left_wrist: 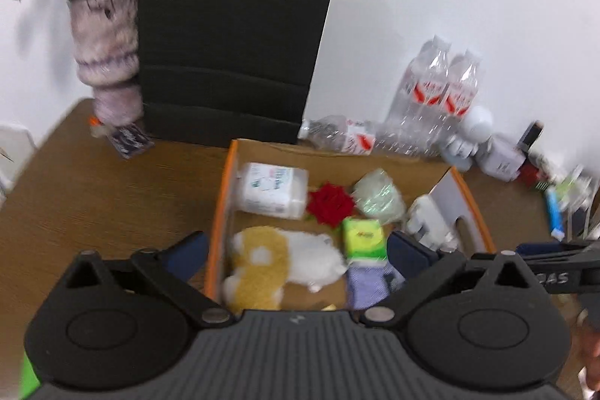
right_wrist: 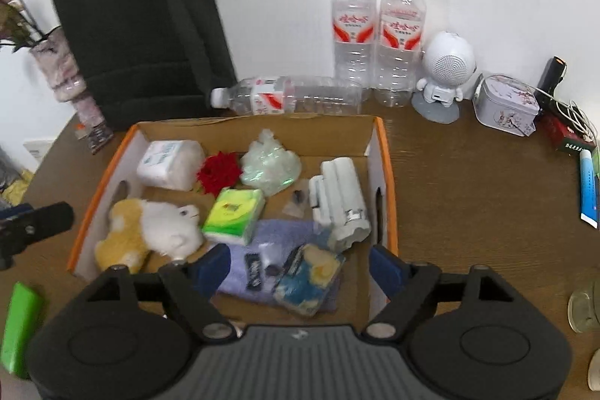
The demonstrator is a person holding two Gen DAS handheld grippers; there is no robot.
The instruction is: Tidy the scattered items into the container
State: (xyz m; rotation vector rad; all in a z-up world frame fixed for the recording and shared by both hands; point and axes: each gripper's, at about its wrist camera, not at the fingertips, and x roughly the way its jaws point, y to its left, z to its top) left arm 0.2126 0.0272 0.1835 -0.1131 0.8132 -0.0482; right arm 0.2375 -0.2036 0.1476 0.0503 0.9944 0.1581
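One cardboard box sitting on the table, holding:
- one plush toy
- one red flower
- one green tissue pack
- one purple cloth
- one white wipes pack
- one crumpled clear bag

Three water bottles showing behind: two standing, one lying. One black paper bag standing. One vase. One white speaker figure. One tin.

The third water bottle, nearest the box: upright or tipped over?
Tipped over. The bottle lies on its side behind the box, cap toward the black bag.
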